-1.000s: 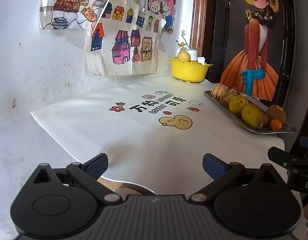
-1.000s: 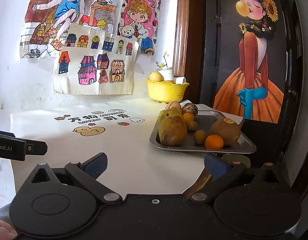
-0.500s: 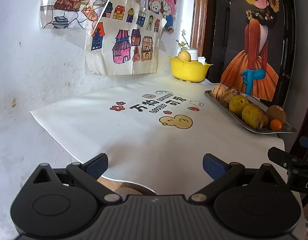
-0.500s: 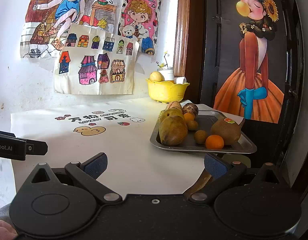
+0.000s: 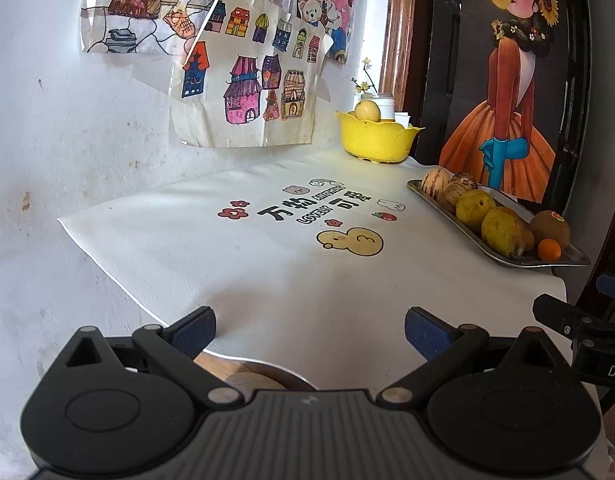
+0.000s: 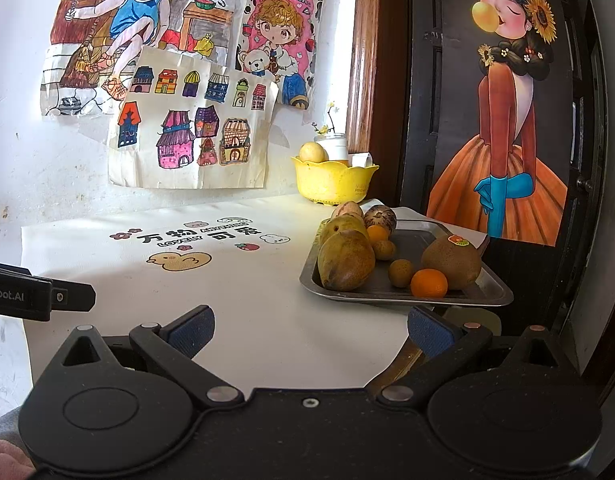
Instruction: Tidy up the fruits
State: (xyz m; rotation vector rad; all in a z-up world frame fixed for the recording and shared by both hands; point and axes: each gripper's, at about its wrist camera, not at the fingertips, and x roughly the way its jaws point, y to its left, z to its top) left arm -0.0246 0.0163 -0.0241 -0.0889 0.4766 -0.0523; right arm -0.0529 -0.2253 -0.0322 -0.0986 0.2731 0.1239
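Yellow bowl (image 6: 333, 180), grey metal tray (image 6: 483, 294), small orange fruit (image 6: 428, 283), white mat (image 5: 267, 264) printed with yellow duck (image 5: 349, 242), blue gripper pads (image 6: 191, 330)

Both cameras sat low behind their own hand-held gripper, near the front edge of the tabletop (image 5: 243, 264), and faced the back wall. The left view looked from the left side, with the metal tray (image 5: 574, 259) off to its right and farther away. The right view looked from the right side and stood close to the same tray (image 6: 459, 301), perhaps slightly higher, though the fisheye made that hard to judge. The 2 views shared the printed mat, the yellow bowl (image 5: 377, 140) at the back, the drawings on the wall and the painted door. Each caught the other's gripper at its edge.
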